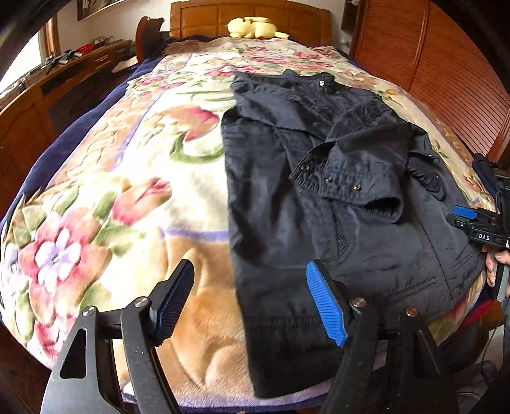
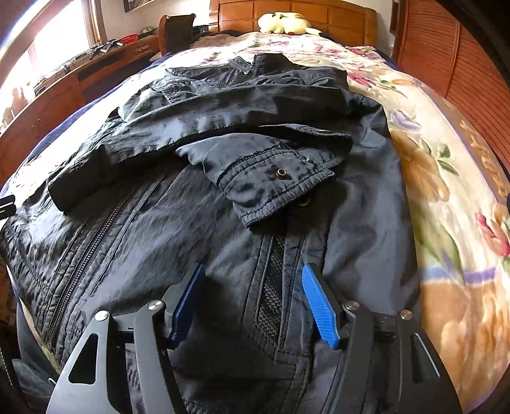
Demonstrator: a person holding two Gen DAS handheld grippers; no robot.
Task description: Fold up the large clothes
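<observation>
Blue-padded left gripper [image 1: 251, 302] and right gripper [image 2: 255, 302] hover wide open, holding nothing, over a dark nylon zip jacket [image 1: 334, 191]. Both sleeves lie crossed over its chest on the floral fleece blanket [image 1: 111, 207], seemingly ready for the hem fold

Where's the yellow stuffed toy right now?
In both views the yellow stuffed toy lies at the bed's far end against the wooden headboard, beyond the dark jacket.

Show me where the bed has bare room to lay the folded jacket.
Widest free patch: the floral blanket left of the jacket, out to the bed's navy edge. Also free: the strip between the collar and the plush toy. Crowded: the right side, where the jacket nearly reaches the edge by the right gripper.
</observation>
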